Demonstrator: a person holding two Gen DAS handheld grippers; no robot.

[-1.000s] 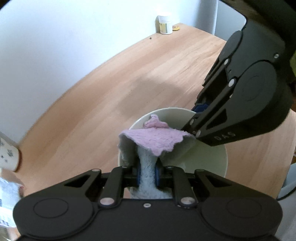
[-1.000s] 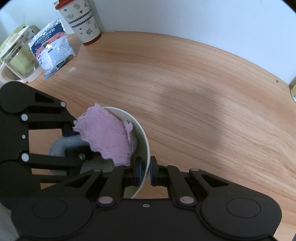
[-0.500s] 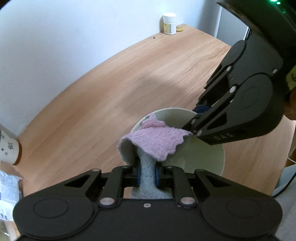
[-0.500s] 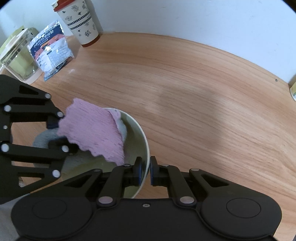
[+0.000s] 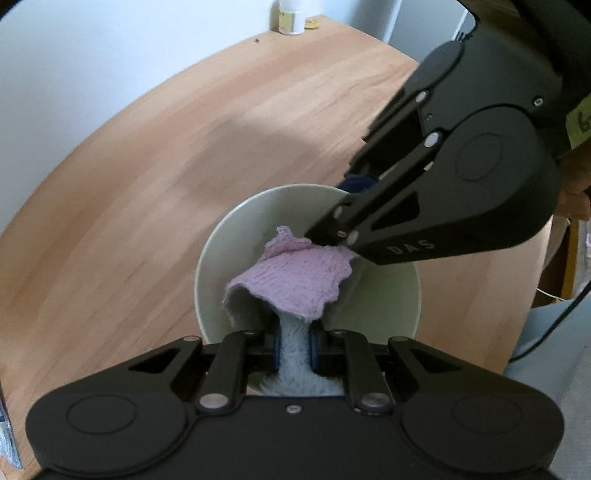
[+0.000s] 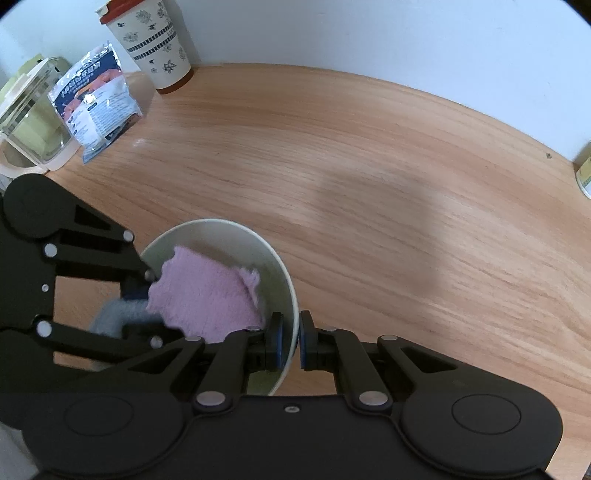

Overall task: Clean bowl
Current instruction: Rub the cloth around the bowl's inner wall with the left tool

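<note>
On my right wrist view, far left, a clear jug point(image 6: 27, 122) holds something yellow-green; beside it lies a printed packet point(image 6: 96, 101), its writing too small for me to read, then a patterned cup point(image 6: 155, 44) at upper left. At lower centre my left gripper point(image 5: 293, 345) is clamped on the cloth point(image 5: 295, 280), which drapes inside the bowl point(image 5: 243, 229). My right gripper point(image 6: 290, 341), marked "DAS", pinches the bowl's rim. A small jar point(image 5: 290, 16) stands at top centre.
</note>
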